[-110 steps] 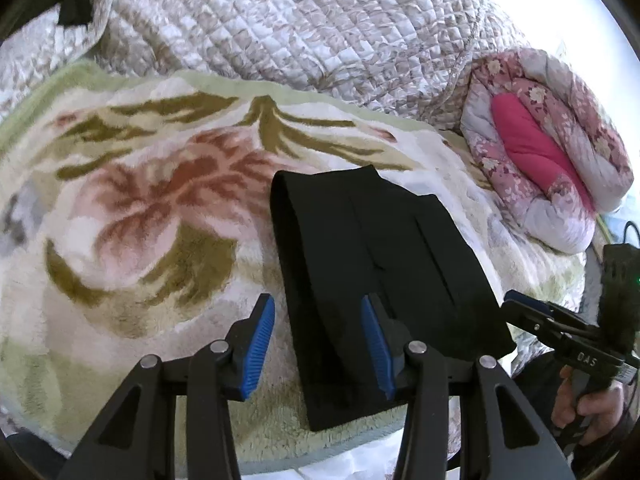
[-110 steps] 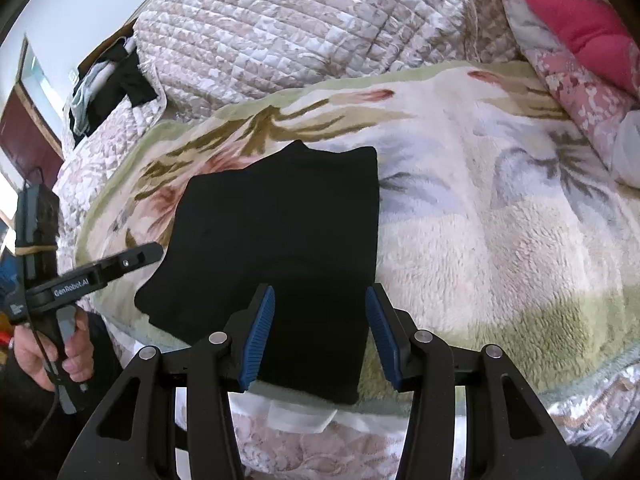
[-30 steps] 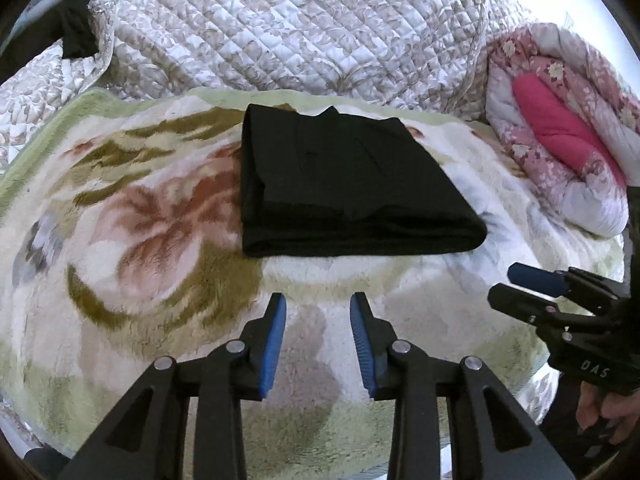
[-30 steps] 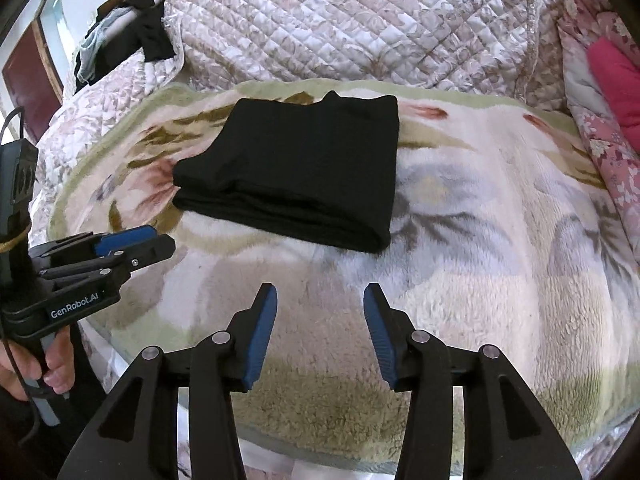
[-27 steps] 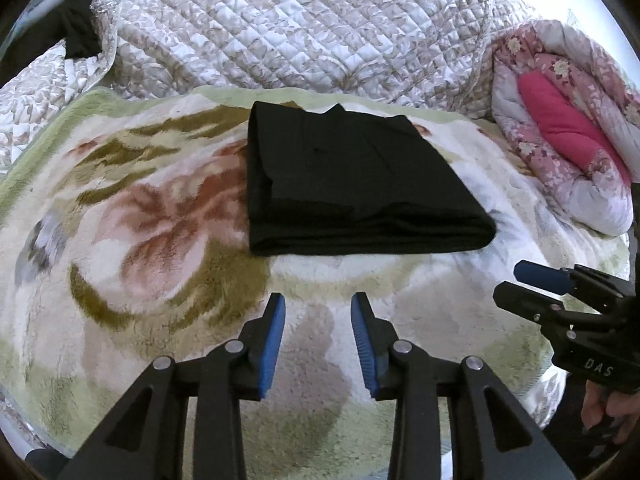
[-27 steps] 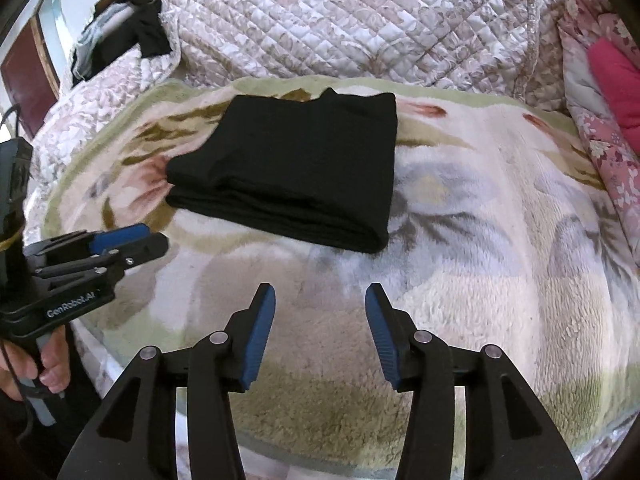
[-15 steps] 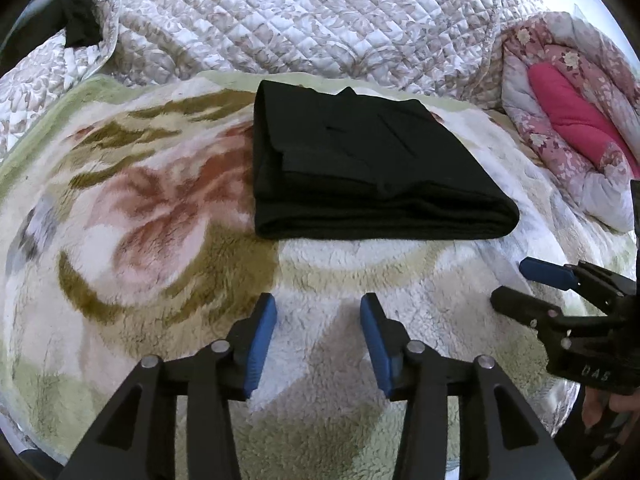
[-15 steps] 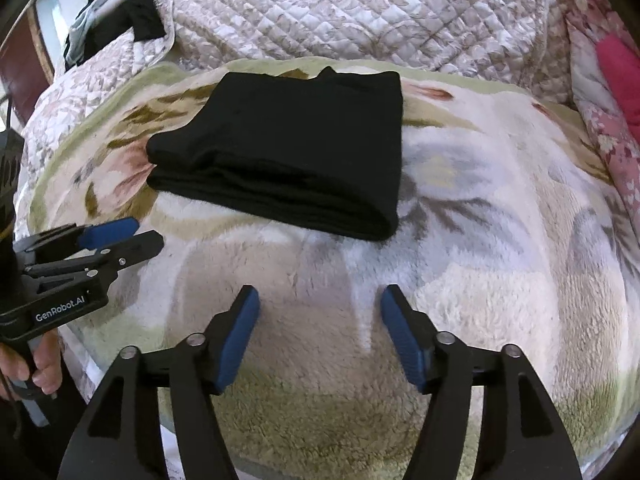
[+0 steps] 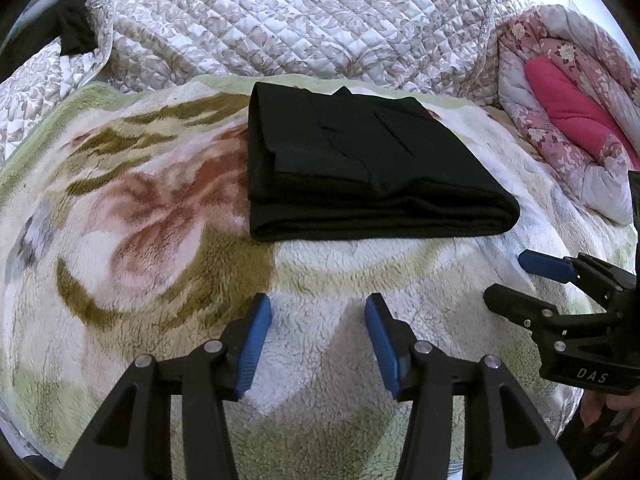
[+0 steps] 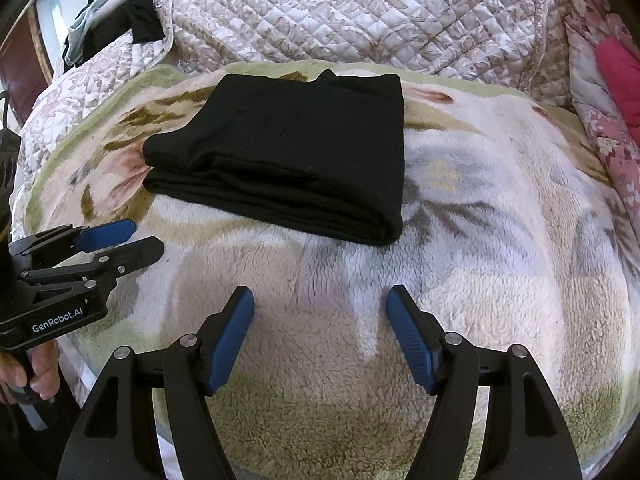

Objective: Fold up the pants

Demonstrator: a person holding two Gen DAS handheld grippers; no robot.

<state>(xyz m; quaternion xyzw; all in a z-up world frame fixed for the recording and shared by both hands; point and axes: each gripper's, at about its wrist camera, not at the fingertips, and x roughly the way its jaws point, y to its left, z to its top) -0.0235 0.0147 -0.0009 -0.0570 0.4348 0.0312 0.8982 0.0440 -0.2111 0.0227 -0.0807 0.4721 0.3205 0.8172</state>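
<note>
black pants (image 9: 360, 168) lie folded in a compact stack on the floral fleece blanket (image 9: 140, 240), the left gripper (image 9: 318, 340) widening and the right gripper (image 10: 320, 336) wide, both empty just short of the stack, folding apparently done, only withdrawal left.

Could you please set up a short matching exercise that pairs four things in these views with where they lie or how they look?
Things:
1. black pants
2. floral fleece blanket
3. pink floral duvet
4. quilted bedspread

Descriptions:
A. rolled up at the right edge of the left wrist view
B. folded into a flat rectangle
C. spread out under the pants
D. bunched up behind the blanket, diamond-stitched

Pairs: 1-B, 2-C, 3-A, 4-D
</note>
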